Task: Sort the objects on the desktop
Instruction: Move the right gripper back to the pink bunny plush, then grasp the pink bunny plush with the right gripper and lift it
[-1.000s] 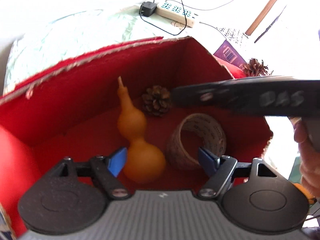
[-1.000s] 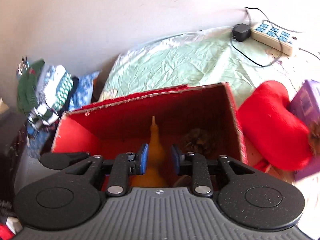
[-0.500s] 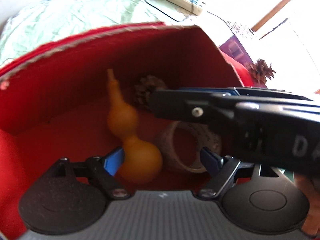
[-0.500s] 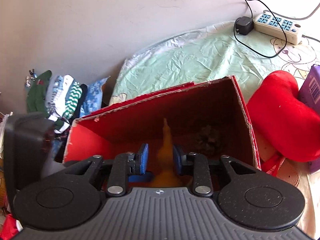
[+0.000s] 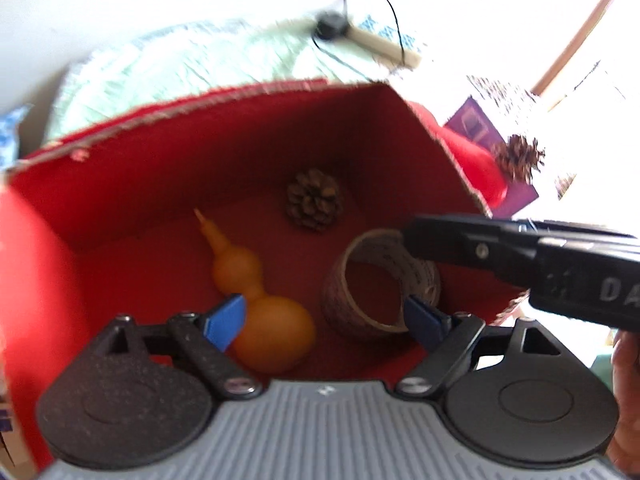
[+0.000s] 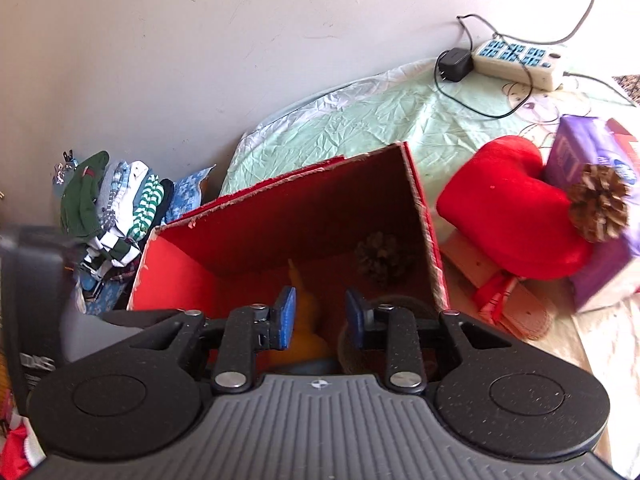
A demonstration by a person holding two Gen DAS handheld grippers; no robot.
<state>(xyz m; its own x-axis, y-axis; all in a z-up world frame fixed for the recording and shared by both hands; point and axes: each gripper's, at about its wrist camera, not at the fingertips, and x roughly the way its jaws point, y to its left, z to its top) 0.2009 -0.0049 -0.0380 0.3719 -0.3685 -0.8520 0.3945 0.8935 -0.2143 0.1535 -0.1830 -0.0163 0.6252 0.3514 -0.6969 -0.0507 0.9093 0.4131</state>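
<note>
Red box (image 5: pixel 168 168), felt-like lining, frayed rim — inside: smooth orange gourd (image 5: pixel 264 312) lying flat, long axis running near-to-far, stem tip pointing at the back wall; scaly pinecone (image 5: pixel 314 205); tape roll (image 5: pixel 380 280) on edge. Left gripper (image 5: pixel 324 320) wide apart, empty. Right gripper (image 6: pixel 320 316) part-way apart, empty — second pinecone (image 6: pixel 598 208) on red cushion (image 6: pixel 508 216).

In the left wrist view, motion blur is smearing the power strip (image 5: pixel 372 40) at twelve o'clock, and glare is washing out everything toward one o'clock. The right gripper (image 5: pixel 520 256), coming in from three o'clock, is running off the frame edge and covering part of the tape roll (image 5: pixel 360 280). In the right wrist view, the gourd (image 6: pixel 308 320) is sitting mostly hidden behind the blue pads (image 6: pixel 286 316), and the tape roll (image 6: pixel 352 352) is barely showing.
</note>
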